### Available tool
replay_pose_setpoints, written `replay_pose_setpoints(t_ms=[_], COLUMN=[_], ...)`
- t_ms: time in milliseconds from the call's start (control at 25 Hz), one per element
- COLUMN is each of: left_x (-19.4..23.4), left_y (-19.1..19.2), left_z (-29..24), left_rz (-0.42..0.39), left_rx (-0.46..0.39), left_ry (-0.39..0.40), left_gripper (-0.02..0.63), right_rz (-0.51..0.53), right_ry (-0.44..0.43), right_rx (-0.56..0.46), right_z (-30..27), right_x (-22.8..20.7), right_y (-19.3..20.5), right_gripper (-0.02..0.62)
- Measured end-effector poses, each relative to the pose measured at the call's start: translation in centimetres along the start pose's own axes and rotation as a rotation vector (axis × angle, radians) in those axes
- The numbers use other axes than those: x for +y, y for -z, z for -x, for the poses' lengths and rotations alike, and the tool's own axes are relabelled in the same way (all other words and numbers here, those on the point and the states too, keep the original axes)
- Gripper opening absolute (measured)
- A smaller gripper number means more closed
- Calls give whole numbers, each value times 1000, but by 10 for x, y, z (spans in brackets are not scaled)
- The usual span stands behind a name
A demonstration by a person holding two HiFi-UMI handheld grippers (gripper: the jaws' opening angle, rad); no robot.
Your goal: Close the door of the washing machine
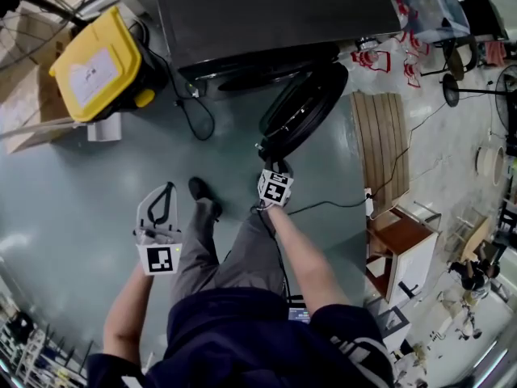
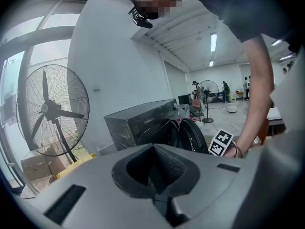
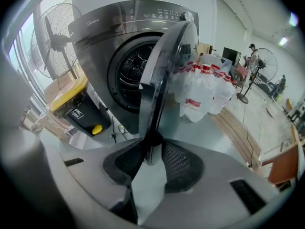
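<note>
1. Where the floor (image 1: 73,208) reaches its far left edge, a yellow-lidded bin (image 1: 97,63) stands just beside the washing machine (image 1: 275,14), with a cardboard box (image 1: 32,95) on its other side.
2. Nearer me, the person's left gripper (image 1: 167,188) hangs over bare floor, well apart from the machine. Its fingers (image 1: 153,204) are drawn together at the tips and nothing sits between them.
3. Standing at the floor's far edge, the washing machine is dark and front-loading. Its round door (image 1: 305,107) is swung wide open to the right, hinged out from the drum opening, and stands edge-on to the person.
4. At the door's free edge is the right gripper (image 3: 151,152), pointing steeply down. Its fingers (image 3: 180,166) are parted only as far as the rim is thick, and they pinch that rim between the mesh pads.
5. To the right of the door, white bags with red print (image 3: 200,87) sit beside the machine, and a slatted wooden board (image 1: 380,148) lies flat on the floor.
6. Towards the floor's right edge stands a small white cabinet with a brown top (image 1: 400,245).
</note>
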State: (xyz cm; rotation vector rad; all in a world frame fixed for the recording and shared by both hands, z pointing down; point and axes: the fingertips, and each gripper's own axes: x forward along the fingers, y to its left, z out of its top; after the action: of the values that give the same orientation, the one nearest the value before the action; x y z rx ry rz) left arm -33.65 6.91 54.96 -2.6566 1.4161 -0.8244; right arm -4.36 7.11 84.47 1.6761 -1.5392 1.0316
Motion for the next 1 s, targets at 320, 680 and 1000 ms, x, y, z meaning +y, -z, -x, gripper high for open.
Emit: replay_pose_setpoints(t_ms=[320,680,1000], left_x=[2,19,30], left_y=[2,12,24], left_z=[-9,-6,-3], left_rz=[1,-16,5], left_rx=[-4,2,15], left_ry=[11,3,-12], left_gripper=[25,24,24], right_rz=[-26,-58,-88], right_ry=[-13,-10,-13], right_rx=[-16,-31,-39], right_z=[-9,-17,-26], right_x=[21,43,63], right_y=[-13,-28,-39], right_gripper=[132,135,137])
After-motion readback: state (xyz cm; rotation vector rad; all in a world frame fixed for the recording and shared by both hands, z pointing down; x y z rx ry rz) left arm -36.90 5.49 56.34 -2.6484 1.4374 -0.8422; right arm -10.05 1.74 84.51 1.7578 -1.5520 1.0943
